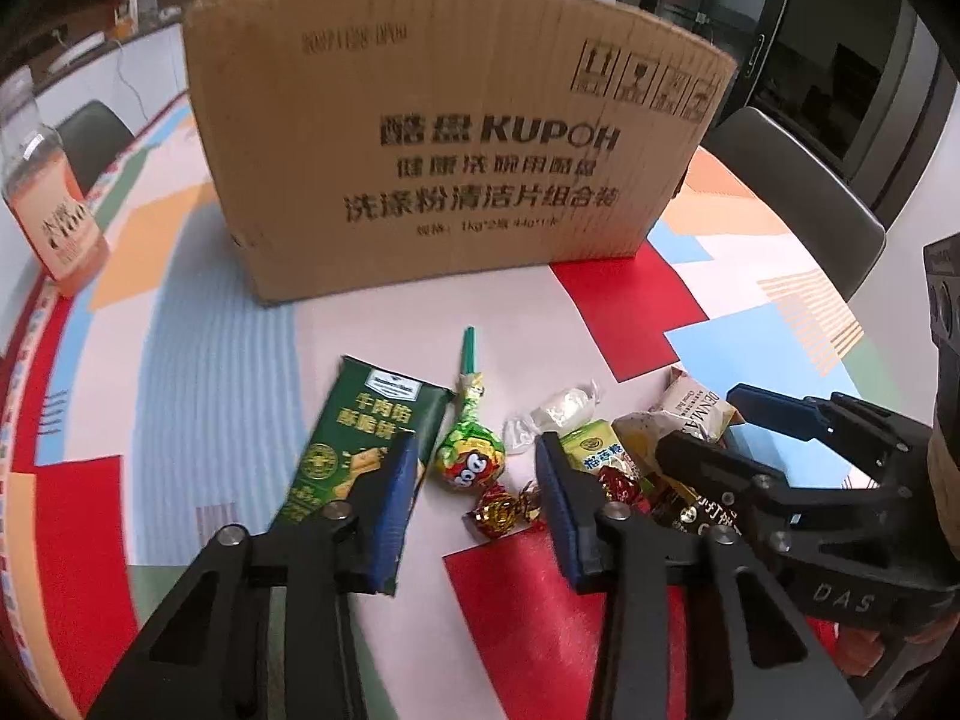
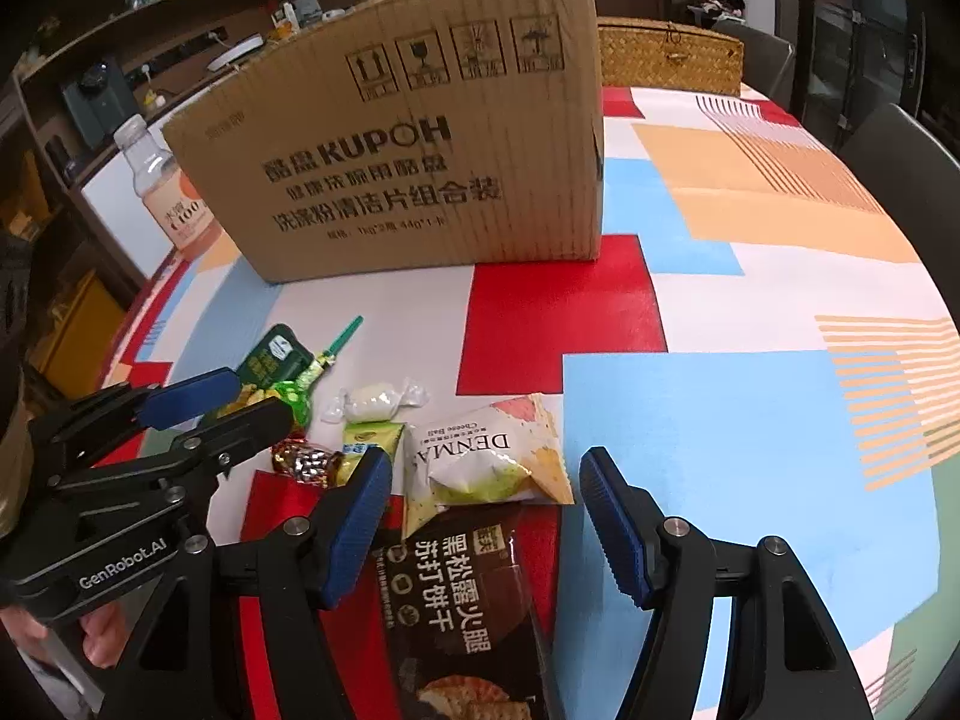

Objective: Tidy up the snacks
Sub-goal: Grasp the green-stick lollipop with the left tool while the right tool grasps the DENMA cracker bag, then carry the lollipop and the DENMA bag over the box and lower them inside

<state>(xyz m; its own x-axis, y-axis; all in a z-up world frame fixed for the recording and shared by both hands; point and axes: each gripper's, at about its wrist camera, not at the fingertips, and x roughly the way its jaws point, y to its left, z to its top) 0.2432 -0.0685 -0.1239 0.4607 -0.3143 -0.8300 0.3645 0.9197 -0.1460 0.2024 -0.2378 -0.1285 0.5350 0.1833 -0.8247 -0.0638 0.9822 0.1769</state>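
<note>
Tablecloth (image 2: 750,420) lies bare right of snacks (image 2: 486,462).

The cardboard box (image 1: 456,138) is matt, ribbed corrugated paper. Snack wrappers shine — the dark cracker packet (image 2: 462,594) glossy film, the red-gold candy (image 1: 495,510) crinkled foil, the lollipop (image 1: 471,453) in shiny wrap. The tablecloth (image 2: 690,420) looks smooth, faintly sheened — the bottle (image 1: 45,198) clear plastic.
</note>
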